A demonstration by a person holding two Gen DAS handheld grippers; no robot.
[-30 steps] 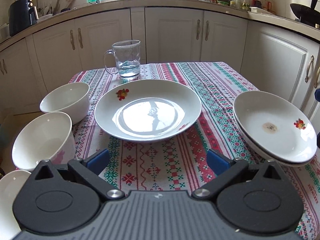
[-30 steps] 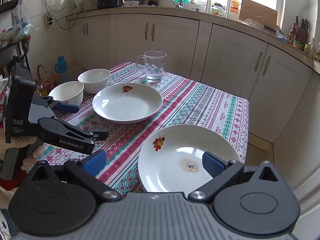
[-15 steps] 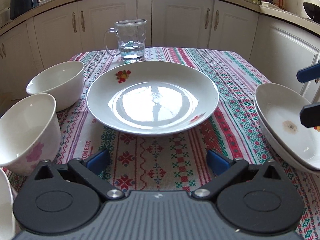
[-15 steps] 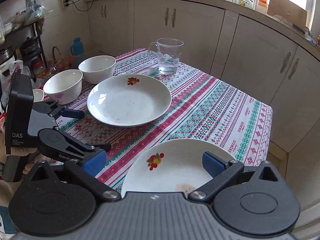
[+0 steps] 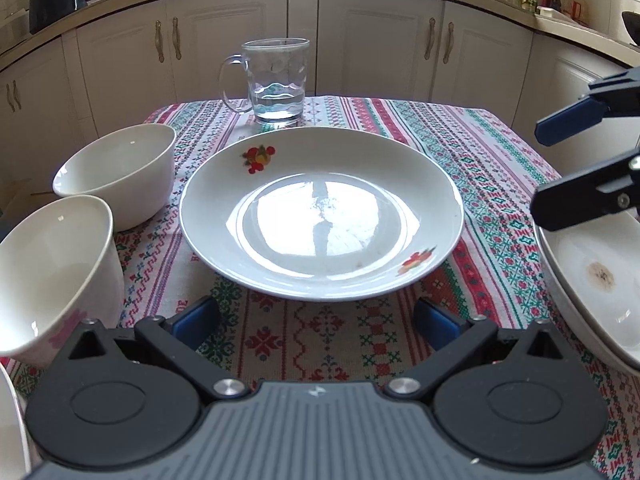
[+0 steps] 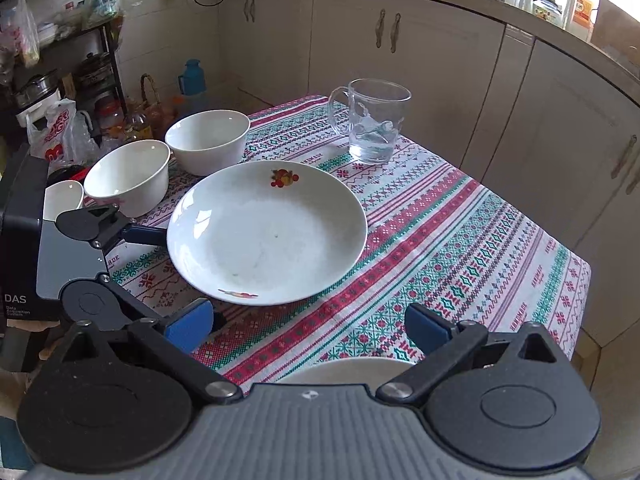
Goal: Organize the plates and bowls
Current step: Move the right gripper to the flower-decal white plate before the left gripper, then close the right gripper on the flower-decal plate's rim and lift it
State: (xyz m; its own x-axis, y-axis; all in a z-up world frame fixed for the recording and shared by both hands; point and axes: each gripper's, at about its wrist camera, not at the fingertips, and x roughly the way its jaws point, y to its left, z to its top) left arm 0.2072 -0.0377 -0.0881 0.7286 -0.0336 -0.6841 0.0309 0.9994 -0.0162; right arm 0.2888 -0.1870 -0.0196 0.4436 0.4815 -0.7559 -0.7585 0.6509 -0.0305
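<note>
A large white plate [image 5: 320,216] [image 6: 266,232] with fruit prints lies mid-table. Low and just short of its near rim, my left gripper [image 5: 316,320] [image 6: 156,276] is open and holds nothing. Left of the plate stand two white bowls [image 5: 120,176] [image 5: 52,272], and a smaller white dish [image 6: 62,198] sits past them. At the table's right edge rests a stained plate [image 5: 592,280], stacked on another. Only its rim [image 6: 344,368] shows under my right gripper [image 6: 308,326]. That gripper is open and empty, with its fingers [image 5: 580,200] hovering over the stained plate's far side.
A glass mug [image 5: 276,80] [image 6: 376,124] with some water stands behind the central plate. The patterned tablecloth [image 6: 460,248] is bare on the right half. White cabinets [image 5: 380,48] ring the table, and a cluttered rack [image 6: 60,80] stands to the left.
My left gripper has dropped and moved in toward the central plate's near rim. My right gripper has advanced over the stained plate, which has slid almost out of its view.
</note>
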